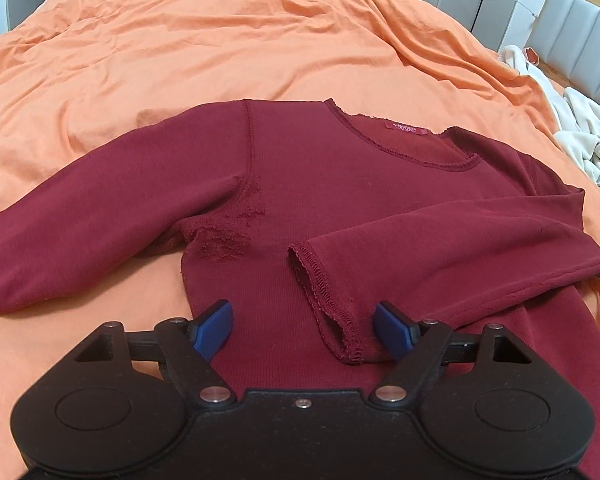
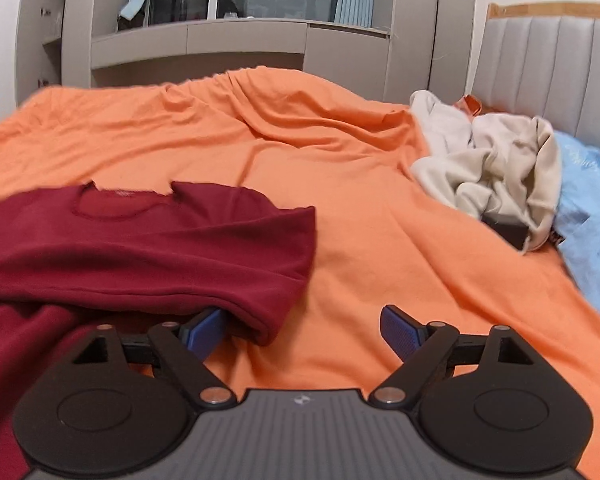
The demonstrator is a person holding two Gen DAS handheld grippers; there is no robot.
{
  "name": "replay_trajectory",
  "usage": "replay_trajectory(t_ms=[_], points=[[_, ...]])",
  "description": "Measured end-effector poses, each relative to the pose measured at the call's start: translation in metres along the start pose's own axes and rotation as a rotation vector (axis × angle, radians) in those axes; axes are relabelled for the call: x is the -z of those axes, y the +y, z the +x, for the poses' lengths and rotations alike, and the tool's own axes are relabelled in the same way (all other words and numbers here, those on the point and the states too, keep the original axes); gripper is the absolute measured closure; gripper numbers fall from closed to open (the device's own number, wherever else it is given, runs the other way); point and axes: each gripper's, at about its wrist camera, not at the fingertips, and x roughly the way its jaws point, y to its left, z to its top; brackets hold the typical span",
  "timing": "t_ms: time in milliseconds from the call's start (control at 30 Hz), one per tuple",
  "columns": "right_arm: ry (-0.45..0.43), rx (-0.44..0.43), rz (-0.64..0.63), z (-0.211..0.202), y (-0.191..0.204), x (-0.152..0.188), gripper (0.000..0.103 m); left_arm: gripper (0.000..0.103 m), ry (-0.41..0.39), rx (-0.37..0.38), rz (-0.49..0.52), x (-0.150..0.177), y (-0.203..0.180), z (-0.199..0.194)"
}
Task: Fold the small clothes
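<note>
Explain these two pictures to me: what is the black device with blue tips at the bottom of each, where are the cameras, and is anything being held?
Each black device is a hand-held two-finger gripper; a person carries one in each hand, though no hand shows here. A wide-angle camera on each gripper looks forward along its blue fingers, so each picture is that gripper's own view.

The left gripper hovers over a dark red shirt spread on an orange bedspread. One sleeve is already folded across the body, its cuff lying between the open fingers; the pads do not press on it. The other sleeve is spread out to the side.

The right gripper is at the folded edge of the shirt. Its jaws are open, and one finger is partly tucked under the cloth. Neither gripper holds anything.

Further off lie crumpled beige clothes and something light blue.
</note>
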Motion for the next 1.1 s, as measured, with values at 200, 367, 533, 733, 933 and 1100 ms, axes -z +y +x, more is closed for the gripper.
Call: replay_trajectory(t_ms=[200, 367, 533, 733, 933, 1100], points=[[0.0, 0.046, 0.032, 0.006, -0.004, 0.005, 0.016, 0.022, -0.001, -0.003, 0.003, 0.001, -0.001, -0.001], [0.034, 0.136, -0.008, 0.01, 0.0, 0.007, 0.016, 0.02, 0.0, -0.005, 0.01, 0.001, -0.001, -0.001], [0.103, 0.072, -0.015, 0.004, 0.001, 0.002, 0.016, 0.02, -0.012, -0.005, 0.005, 0.002, -0.001, -0.005], [0.043, 0.008, -0.032, -0.021, 0.0, -0.015, 0.001, 0.005, -0.122, 0.004, -0.039, 0.003, 0.02, -0.046], [-0.032, -0.123, 0.09, -0.036, 0.006, -0.028, 0.0, 0.001, -0.234, -0.107, -0.171, 0.006, 0.085, -0.095], [-0.042, -0.204, 0.097, -0.04, 0.032, -0.031, 0.0, 0.001, -0.237, -0.26, -0.376, 0.018, 0.161, -0.115]])
